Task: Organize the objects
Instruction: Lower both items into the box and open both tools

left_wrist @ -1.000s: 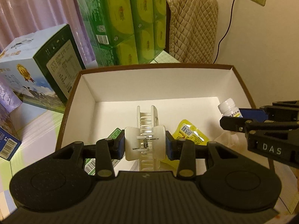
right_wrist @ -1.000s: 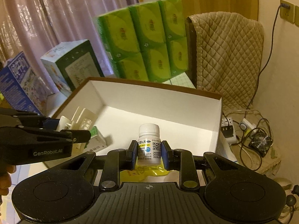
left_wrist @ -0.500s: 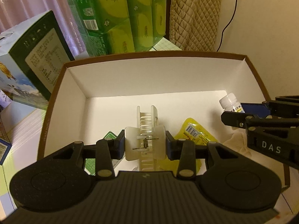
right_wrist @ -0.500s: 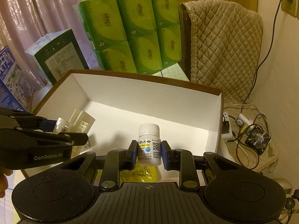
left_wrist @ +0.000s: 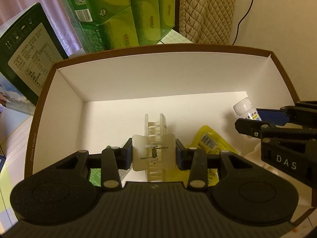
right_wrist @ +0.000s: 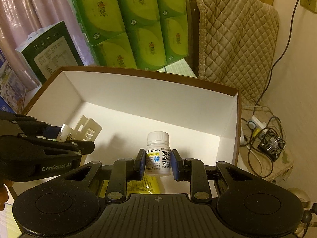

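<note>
Left wrist view: the left gripper (left_wrist: 154,154) is seen clenched on a translucent cream hair claw clip (left_wrist: 154,150), whose flat wings are pressed between the blue pads (left_wrist: 179,154), with a small metal spring visible at its hinge and rows of teeth pointing forward and backward. The clip is held above the floor of a box (left_wrist: 158,75), which is white inside and brown along the rim. Below the clip a yellow pouch (left_wrist: 210,142) with a barcode and a green packet (left_wrist: 97,176) are lying on the box floor. In the right wrist view the right gripper (right_wrist: 156,162) is closed around a small white pill bottle (right_wrist: 158,154), which is kept upright; it has a ribbed white cap and a label with a blue round mark, a yellow stripe, a QR code and printed dates. The bottle is held inside the box, near its right wall and just above the yellow pouch. Behind the box a stack of green tissue packs (right_wrist: 134,23) and a dark carton (right_wrist: 49,49) are standing, and a quilted cover (right_wrist: 233,39) is seen to the right.
</note>
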`<state>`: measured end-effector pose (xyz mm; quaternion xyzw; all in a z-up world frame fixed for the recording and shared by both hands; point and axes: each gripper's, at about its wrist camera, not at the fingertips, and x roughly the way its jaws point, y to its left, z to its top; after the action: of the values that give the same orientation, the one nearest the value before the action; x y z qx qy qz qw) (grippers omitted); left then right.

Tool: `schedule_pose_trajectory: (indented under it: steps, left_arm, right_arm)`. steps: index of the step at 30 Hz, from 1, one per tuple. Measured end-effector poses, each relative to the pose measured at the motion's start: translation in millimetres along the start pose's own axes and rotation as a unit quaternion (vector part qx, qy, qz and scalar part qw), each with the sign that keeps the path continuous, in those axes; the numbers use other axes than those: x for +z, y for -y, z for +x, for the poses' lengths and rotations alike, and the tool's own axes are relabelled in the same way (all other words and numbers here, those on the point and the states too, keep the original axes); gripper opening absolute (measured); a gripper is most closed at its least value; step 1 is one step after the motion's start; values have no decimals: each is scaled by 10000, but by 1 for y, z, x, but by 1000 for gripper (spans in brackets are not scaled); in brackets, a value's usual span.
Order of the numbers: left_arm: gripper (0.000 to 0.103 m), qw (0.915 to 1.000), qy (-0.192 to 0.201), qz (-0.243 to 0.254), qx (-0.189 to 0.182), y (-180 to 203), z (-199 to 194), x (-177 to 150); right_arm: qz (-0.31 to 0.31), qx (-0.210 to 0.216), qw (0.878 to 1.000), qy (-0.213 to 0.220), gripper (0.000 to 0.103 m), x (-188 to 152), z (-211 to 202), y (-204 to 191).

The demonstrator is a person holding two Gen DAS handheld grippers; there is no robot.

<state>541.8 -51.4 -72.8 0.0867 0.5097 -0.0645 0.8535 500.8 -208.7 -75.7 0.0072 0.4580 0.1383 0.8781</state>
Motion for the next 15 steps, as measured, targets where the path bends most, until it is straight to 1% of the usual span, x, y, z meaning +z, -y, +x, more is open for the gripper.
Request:
schedule_pose_trajectory:
  steps: [3,7,15]
  left_arm:
    - [37,10000,27,-78,-19,-1,2,1]
    - [49,9999,170,-11,25,-1,-1,2]
    - [56,9996,258,-20,76,-4,-6,5]
  right_arm:
    - [25,-18,10000,17,23,1,1,1]
    - [58,-26,10000,50,23,4,1,1]
    - [139,-36,9998,149,24,7,-2,2]
